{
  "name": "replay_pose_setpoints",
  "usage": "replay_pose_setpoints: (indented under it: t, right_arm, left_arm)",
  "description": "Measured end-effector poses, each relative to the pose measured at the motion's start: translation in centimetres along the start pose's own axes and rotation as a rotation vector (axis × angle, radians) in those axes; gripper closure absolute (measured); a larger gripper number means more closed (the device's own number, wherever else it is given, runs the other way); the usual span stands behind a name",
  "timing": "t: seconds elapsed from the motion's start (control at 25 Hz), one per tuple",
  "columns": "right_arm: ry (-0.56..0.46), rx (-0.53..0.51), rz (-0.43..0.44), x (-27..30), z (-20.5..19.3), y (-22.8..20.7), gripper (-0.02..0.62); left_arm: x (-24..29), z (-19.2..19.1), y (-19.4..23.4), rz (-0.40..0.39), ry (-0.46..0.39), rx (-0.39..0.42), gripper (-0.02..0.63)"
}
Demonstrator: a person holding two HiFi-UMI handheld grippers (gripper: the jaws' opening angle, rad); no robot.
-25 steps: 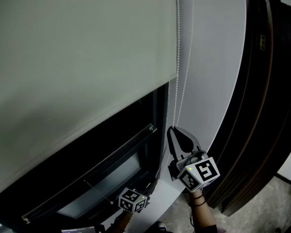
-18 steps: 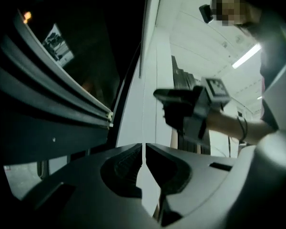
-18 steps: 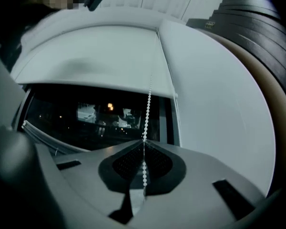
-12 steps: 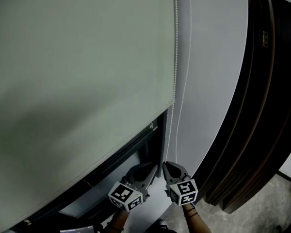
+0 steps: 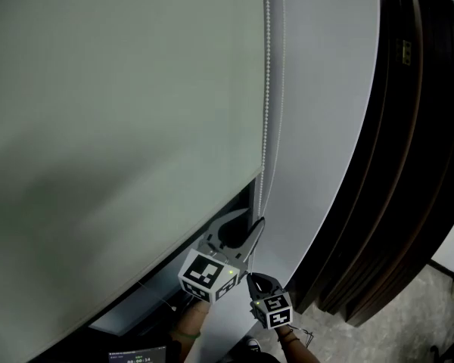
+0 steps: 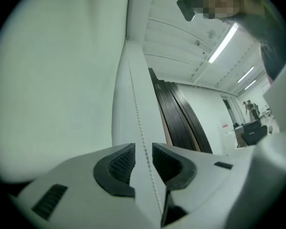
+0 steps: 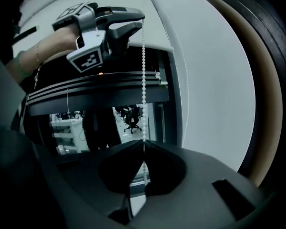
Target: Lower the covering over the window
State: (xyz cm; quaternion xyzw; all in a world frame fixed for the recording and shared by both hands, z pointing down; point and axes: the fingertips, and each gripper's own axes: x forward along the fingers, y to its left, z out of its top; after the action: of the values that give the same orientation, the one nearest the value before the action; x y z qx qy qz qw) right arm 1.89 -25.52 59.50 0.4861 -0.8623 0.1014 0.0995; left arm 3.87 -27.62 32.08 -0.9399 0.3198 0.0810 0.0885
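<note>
Head view: the blind (image 5: 121, 127) hangs low. The chain (image 5: 266, 89) runs down its right edge to the left gripper (image 5: 246, 231), just above the right gripper (image 5: 256, 282).

Left gripper view: fingers apart, with the chain between them, not pinched.

Right gripper view: fingers closed on the chain, in front of the window (image 7: 109, 123).

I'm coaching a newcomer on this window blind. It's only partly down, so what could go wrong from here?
1. The left tongs stand open around the white bead chain. If the right tongs, shut on it, release first, the pull may be lost.
2. The chain's second strand runs close by. Pinching that one would likely raise the pale green roller blind.
</note>
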Motion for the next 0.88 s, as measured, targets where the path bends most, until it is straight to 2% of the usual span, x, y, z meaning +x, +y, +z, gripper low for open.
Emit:
replay_pose_setpoints:
  t: [0.28, 0.36, 0.48, 0.6, 0.8, 0.88]
  right_arm:
    - [0.075, 0.013, 0.014, -0.6, -4.2, 1.1, 0.583]
    - [0.09, 0.022, 0.014, -0.8, -5.2, 1.2, 0.583]
    - [0.092, 0.054, 0.008, -1.2, -6.1, 1.2, 0.583]
    - [0.096, 0.057, 0.017, -1.1, -6.1, 1.2, 0.583]
    - [0.125, 0.083, 0.019, -1.6, -5.7, 0.5, 0.583]
    - [0.087, 0.1, 0.003, -2.0, -4.1, -0.3, 0.581]
  left_arm:
    - [0.5, 1.5, -1.0, -0.038, -0.039, -0.006, 0.513]
    - [0.6, 0.9, -1.2, -0.046, -0.01, -0.002, 0.581]
    - [0.3, 0.3, -1.4, -0.052, -0.017, -0.049, 0.588]
    - [-0.2, 0.6, -1.2, -0.034, -0.07, -0.113, 0.592]
    - [-1.2, 1.7, -1.0, 0.014, -0.136, -0.091, 0.592]
    - [-1.3, 0.7, -0.9, 0.014, -0.109, -0.076, 0.592]
